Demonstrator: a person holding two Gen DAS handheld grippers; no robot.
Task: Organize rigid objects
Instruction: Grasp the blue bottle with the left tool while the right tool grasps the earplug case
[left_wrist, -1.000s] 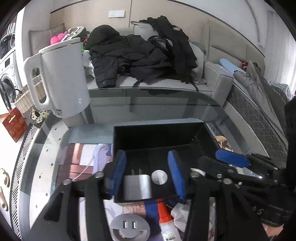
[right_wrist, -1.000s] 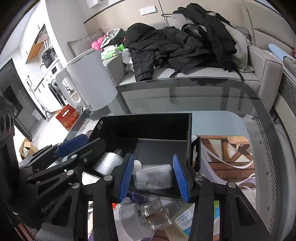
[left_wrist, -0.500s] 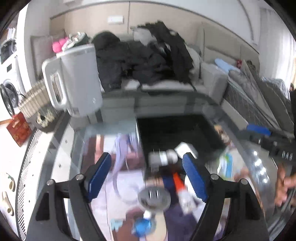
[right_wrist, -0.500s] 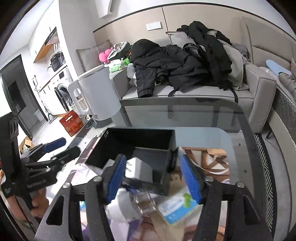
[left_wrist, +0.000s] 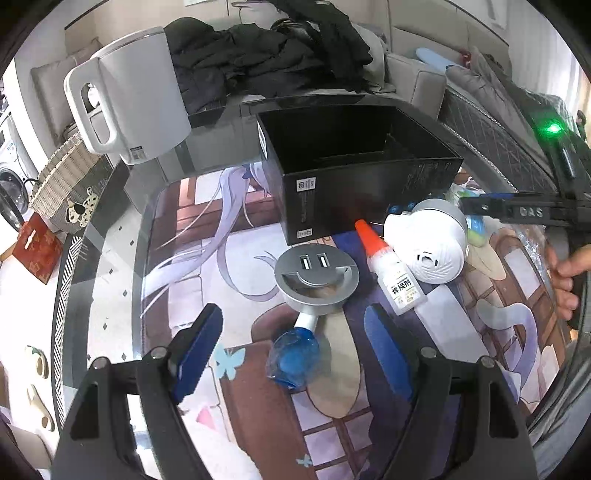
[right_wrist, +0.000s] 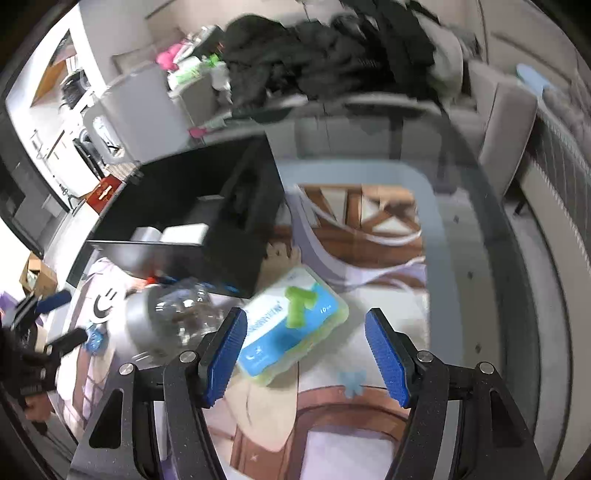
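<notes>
A black open box (left_wrist: 354, 162) stands on the glass table; in the right wrist view (right_wrist: 207, 221) it holds a white charger (right_wrist: 184, 233) and a clear wrapped piece. In front of it lie a grey round USB hub (left_wrist: 316, 275), a blue-wrapped item (left_wrist: 293, 360), a glue bottle with an orange tip (left_wrist: 388, 269) and a white round device (left_wrist: 430, 242). My left gripper (left_wrist: 295, 354) is open and empty above the blue-wrapped item. My right gripper (right_wrist: 306, 358) is open and empty above a blue and green earplug pack (right_wrist: 291, 321), beside a clear jar with a grey lid (right_wrist: 173, 317).
A white kettle (left_wrist: 133, 99) stands at the table's far left. A sofa piled with black clothes (left_wrist: 273, 51) lies behind the table. A wicker basket (left_wrist: 62, 177) and a red bag (left_wrist: 37, 247) sit on the floor to the left. The table's curved edge runs along the right.
Both grippers let go of their items inside the black box, opened wide and pulled back toward me. They now hang over the loose items in front of the box.
</notes>
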